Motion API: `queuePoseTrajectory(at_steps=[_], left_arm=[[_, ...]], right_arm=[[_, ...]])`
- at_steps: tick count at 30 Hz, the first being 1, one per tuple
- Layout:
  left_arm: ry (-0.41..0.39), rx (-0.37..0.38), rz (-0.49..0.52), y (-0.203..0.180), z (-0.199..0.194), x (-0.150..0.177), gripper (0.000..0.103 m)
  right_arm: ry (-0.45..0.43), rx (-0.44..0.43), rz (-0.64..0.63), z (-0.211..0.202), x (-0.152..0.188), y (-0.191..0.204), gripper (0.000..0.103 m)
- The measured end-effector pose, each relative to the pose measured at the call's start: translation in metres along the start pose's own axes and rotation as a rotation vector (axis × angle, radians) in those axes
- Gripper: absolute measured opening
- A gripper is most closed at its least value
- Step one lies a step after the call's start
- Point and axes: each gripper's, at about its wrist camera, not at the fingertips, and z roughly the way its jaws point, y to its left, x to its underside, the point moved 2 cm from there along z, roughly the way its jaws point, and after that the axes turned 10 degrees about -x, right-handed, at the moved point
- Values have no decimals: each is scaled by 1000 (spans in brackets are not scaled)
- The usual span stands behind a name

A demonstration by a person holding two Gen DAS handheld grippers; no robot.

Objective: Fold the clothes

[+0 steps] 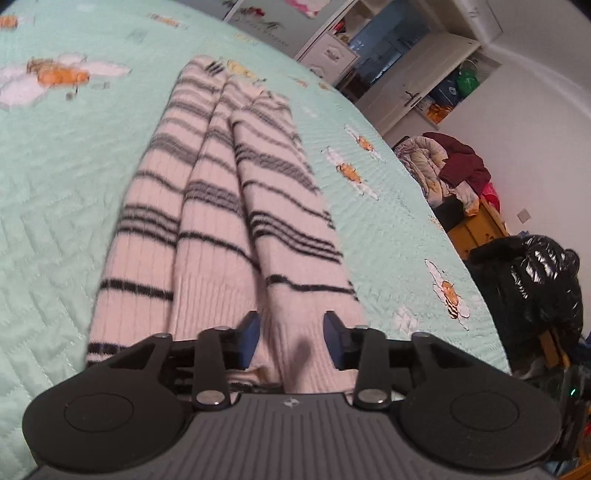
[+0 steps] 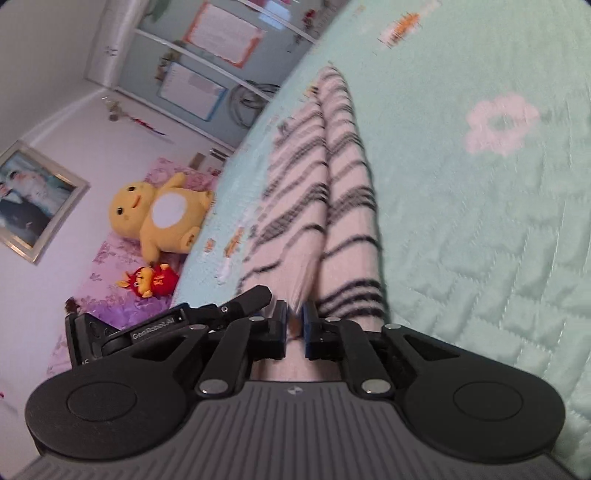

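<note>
Two views, left wrist first. We see the left claw [image 1: 291, 341] set wide, blue pads [image 1: 249, 341] apart, a ribbed hem of the striped sweater [image 1: 236, 206] lying between them; whether the pads touch the knit we cannot tell. The sweater is cream with dark stripes, bunched into long folds, stretching away from the claw across the mint quilted bedspread [image 1: 74, 221] with bee and flower prints. Beyond the bed edge: a white cabinet [image 1: 402, 74], a pile of clothes [image 1: 450, 166] and a glossy black puffer jacket [image 1: 535, 280]. No readable writing in this view.

Right wrist view. Our right claw [image 2: 294, 328] is narrow, pinching a fold of the same sweater [image 2: 332, 177], fabric squeezed between the pads. The sweater runs lifted from the claw toward the far edge of the bedspread [image 2: 480, 240]. The other gripper body [image 2: 166, 326] pokes in at left, with "GenRobot.AI" printed on it. Past the bed: a yellow plush toy [image 2: 155, 214], a small red plush [image 2: 151, 280], a framed photo [image 2: 29, 206] on the wall, and posters [image 2: 221, 33] whose text is too blurred to read.
</note>
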Motion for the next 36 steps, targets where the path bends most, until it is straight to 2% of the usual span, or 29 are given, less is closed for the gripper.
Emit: queuePoseTrajectory(at_steps=[2,4,7,9,10,11,12,13,14,16,17,18,20,22,25,27,28,32,36], left_arm=[[-48,-46,-4,-4,-12,-3,41],[-107,8,-47,-3,-22,-7,39],[-158,65,-27,-8,-19,-11,39],[-151,76,-7,-10,-4,-11,39],[-111,57,9,-8,10,-10,39],[-45,13,29,-6,28,-7,36],[-32,-7,37,-2,36,-4,28],[-34,-19,42,1,43,-2,25],[-29,-10,36,3,43,-3,25],[-12,22,-11,9,37,-10,25],[-5,34,-31,12,33,-14,25],[-7,42,-41,14,27,-18,25],[-38,59,-38,17,10,-22,25],[-62,83,-35,21,-7,-22,29],[-58,99,-15,25,-12,-18,37],[-10,49,13,29,-3,-7,37],[14,32,17,33,4,-2,36],[-6,53,-11,39,4,2,37],[-12,77,-50,38,-5,-5,36]], right_arm=[[-33,5,-30,-7,-9,6,11],[-72,-8,-42,-12,-19,12,11],[-83,-68,-21,-6,-30,12,11],[-73,-105,6,3,-34,8,11],[-63,-124,23,9,-34,4,11],[-49,-143,46,15,-33,-1,11],[-34,-148,70,22,-31,-9,11],[-12,-116,100,28,-29,-22,13],[6,-88,125,33,-26,-34,11],[22,-59,151,38,-21,-49,0],[16,-70,155,35,-21,-48,0],[9,-80,156,33,-22,-46,2],[-7,-93,133,26,-24,-38,18],[-14,-110,100,20,-25,-27,26],[-18,-145,76,13,-24,-13,26],[-12,-160,75,14,-24,-7,27],[3,-142,69,17,-22,-8,27],[66,-63,55,32,-14,-20,27],[57,-61,46,23,-10,-8,27]])
